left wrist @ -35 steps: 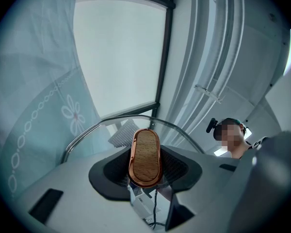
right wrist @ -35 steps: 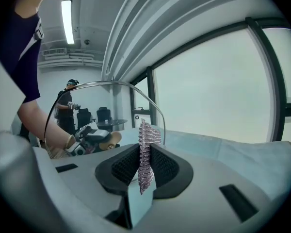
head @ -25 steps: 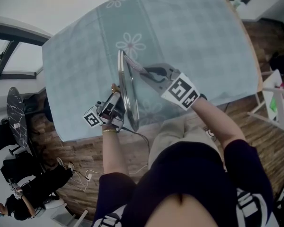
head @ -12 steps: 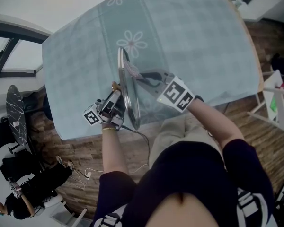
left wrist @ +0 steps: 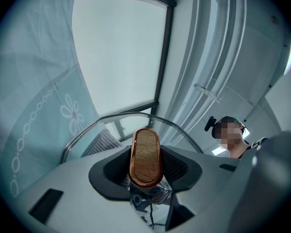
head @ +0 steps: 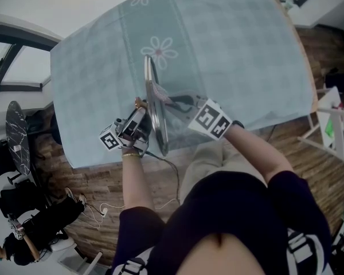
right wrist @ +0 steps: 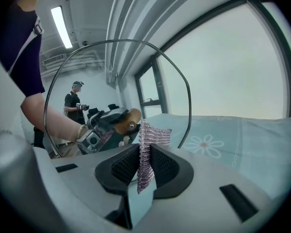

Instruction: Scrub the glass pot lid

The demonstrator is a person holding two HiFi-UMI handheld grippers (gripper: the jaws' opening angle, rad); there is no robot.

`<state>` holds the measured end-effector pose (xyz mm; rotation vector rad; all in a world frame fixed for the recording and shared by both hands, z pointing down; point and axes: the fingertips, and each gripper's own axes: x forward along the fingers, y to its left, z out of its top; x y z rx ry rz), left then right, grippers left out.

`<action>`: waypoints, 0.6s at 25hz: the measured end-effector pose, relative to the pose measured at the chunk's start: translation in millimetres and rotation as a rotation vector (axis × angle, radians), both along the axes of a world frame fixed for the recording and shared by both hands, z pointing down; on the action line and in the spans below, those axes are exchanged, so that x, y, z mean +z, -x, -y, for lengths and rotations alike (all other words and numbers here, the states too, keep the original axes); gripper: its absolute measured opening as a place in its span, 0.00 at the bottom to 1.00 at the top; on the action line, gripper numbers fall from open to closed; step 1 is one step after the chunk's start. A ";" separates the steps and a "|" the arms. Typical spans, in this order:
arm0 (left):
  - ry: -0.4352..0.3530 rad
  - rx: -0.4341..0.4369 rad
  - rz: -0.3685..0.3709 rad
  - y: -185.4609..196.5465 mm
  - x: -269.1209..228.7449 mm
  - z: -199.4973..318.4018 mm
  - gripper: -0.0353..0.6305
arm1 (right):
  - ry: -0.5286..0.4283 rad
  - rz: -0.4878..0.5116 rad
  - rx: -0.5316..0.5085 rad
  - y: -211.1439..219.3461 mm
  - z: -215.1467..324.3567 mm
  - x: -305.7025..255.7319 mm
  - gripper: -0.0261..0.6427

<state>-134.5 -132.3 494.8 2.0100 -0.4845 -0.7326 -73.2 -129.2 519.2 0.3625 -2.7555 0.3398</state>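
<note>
Markings: the only print visible is the black-and-white square marker pattern on the cube of each tool, right cube (head: 210, 119) and left cube (head: 109, 141). They carry no legible words.

Left hand-held gripper (head: 139, 114): closed on the lid's wooden knob (left wrist: 145, 155). The knob, oval with a copper-coloured rim, sits clamped between the two dark pads. The left forearm reaches straight out from the body, with a bracelet (head: 132, 156) at the wrist. A cable (head: 171, 168) hangs below the tool.

Glass pot lid (head: 151, 96): held on edge, about upright, over the near part of the counter (head: 246, 44) and clear of it. Its metal rim faces the head camera edge-on.

Right hand-held gripper (head: 167, 100): closed on a pinkish metallic mesh scrub cloth (right wrist: 146, 152), which stands up from between the jaws. The right forearm comes in from the person's right and angles toward the side of the lid away from the knob. In the head view the cloth looks to be against the glass. I cannot confirm contact from the right gripper view.

Surface: the counter is covered by a pale teal checked cloth with white flower and chain motifs.

Room: wood-plank floor (head: 97, 179), large window (head: 17, 67) at left. A second person (right wrist: 76, 101) in dark clothing stands in the background, seen through the lid.
</note>
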 end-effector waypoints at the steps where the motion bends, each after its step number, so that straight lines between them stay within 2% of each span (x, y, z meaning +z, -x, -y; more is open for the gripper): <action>1: 0.001 -0.002 -0.004 -0.3 -0.9 0.1 0.30 | 0.005 -0.001 -0.001 0.7 -2.0 1.6 0.14; 4: 0.021 -0.013 -0.010 -3.2 -4.2 1.6 0.30 | 0.023 -0.005 -0.009 2.4 -7.4 5.5 0.14; 15: 0.005 -0.034 -0.006 -1.0 0.6 1.9 0.30 | 0.107 -0.008 -0.040 5.7 -32.8 19.5 0.14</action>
